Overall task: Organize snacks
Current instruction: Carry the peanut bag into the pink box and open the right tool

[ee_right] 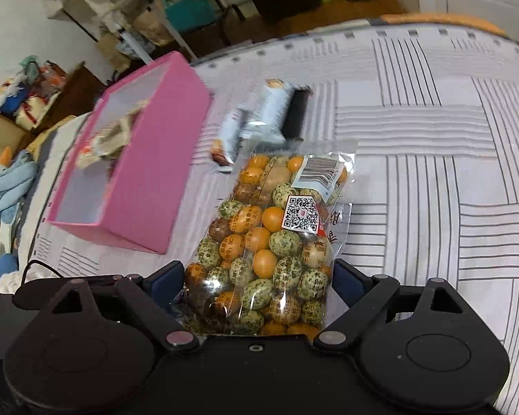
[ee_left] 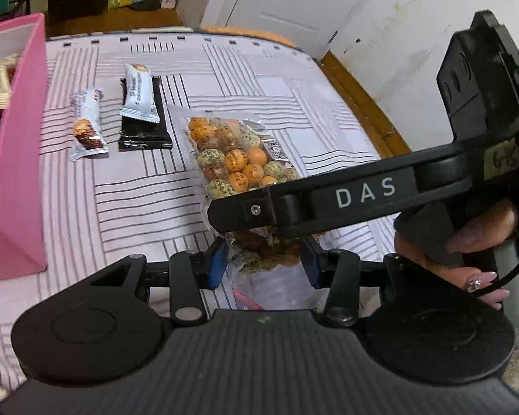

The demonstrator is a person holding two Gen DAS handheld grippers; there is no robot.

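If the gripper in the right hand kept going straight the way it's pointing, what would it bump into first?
The right gripper already has the clear bag of coated nuts between its fingers. Beyond the bag, probably the striped sheet near the snack bars; depth is unclear.

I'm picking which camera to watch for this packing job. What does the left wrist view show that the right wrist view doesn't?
Left wrist only: the right gripper crossing the picture, the hand holding it, and the left gripper closed on the bag's near end.
Right wrist only: snacks already lying in the pink box, and the bag's QR label.
Both: the bag of coated nuts, the pink box, the wrapped bars and the striped cloth.
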